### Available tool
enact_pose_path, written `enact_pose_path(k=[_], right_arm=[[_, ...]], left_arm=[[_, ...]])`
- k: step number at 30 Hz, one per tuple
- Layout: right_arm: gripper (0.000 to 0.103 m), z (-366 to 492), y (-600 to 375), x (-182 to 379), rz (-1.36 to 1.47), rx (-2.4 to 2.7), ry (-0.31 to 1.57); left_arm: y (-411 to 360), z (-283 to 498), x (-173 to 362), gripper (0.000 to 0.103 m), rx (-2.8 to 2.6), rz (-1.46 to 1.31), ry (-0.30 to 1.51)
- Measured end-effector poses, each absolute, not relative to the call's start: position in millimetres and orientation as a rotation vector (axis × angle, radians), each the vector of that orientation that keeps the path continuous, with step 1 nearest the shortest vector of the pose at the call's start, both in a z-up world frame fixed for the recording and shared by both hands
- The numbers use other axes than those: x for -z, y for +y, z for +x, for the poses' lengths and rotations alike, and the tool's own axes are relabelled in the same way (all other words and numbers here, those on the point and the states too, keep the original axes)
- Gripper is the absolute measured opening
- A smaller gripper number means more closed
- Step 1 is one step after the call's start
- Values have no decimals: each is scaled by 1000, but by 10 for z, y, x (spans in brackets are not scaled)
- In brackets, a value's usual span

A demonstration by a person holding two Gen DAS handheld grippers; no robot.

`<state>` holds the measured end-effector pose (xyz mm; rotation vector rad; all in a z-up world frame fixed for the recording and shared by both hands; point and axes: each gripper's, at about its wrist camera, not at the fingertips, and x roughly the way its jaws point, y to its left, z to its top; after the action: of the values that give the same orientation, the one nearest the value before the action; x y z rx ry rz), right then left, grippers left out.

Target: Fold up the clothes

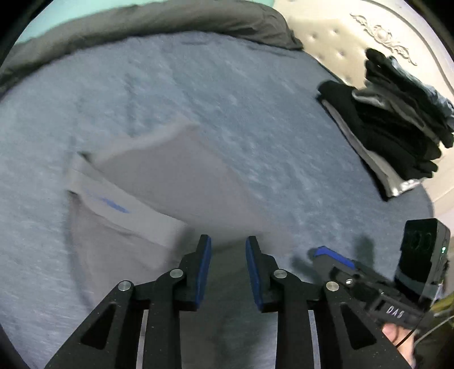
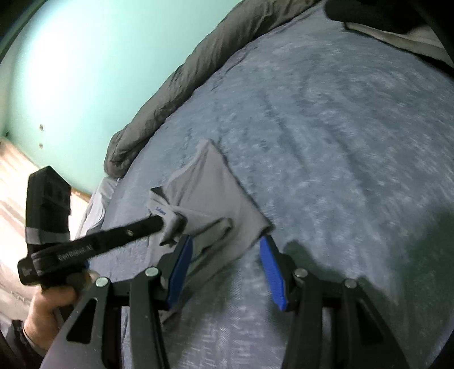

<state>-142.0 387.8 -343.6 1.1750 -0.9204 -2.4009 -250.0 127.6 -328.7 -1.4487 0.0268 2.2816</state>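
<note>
We are holding our left gripper (image 1: 228,247) open just above the near edge of the grey underwear (image 1: 170,181), nothing between its blue pads. Our right gripper (image 2: 225,249) is spreading wide open too, straddling the garment's near corner. The underwear is lying half folded on the blue bedsheet (image 1: 227,99), waistband (image 1: 113,204) toward our left. Beyond it, bare sheet is running clear to the grey duvet (image 1: 170,20) along the far edge. Far right, folded dark clothes (image 1: 397,125) are sitting stacked by the headboard (image 1: 340,28).
</note>
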Motion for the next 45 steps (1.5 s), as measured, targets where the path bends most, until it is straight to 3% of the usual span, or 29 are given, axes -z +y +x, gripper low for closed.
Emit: enact_pose_path(k=[9,13,27,35,38,40,45], right_arm=[[50,-1679,3535,3452,1209,2380,-793],[49,-1743,3447,3453,1234,2415,-723],[9,-1910,3330,3659,1344,2442,-621],[2,-1878,3356,3655,1341,2415,-636],[1,-1866,3336,3631,1328,2406,-631],[1,-1859,3337,3604,1319,2404,-635],[1,-1825,3370,3569,1303,2400,-655]], left_arm=[[1104,-2578,3361,28,-2317,-1460,111],[1105,-2534,3455,37,-2331,-1458,137],[1079,-2573,3719,37,-2349,-1469,160],[1025,-2657,3767,37,-2369,-1468,106],[1005,-2667,3747,31,-2373,-1463,82],[996,-2680,3725,13,-2372,-1459,76],[907,-2721,3594,4,-2385,-1431,12]])
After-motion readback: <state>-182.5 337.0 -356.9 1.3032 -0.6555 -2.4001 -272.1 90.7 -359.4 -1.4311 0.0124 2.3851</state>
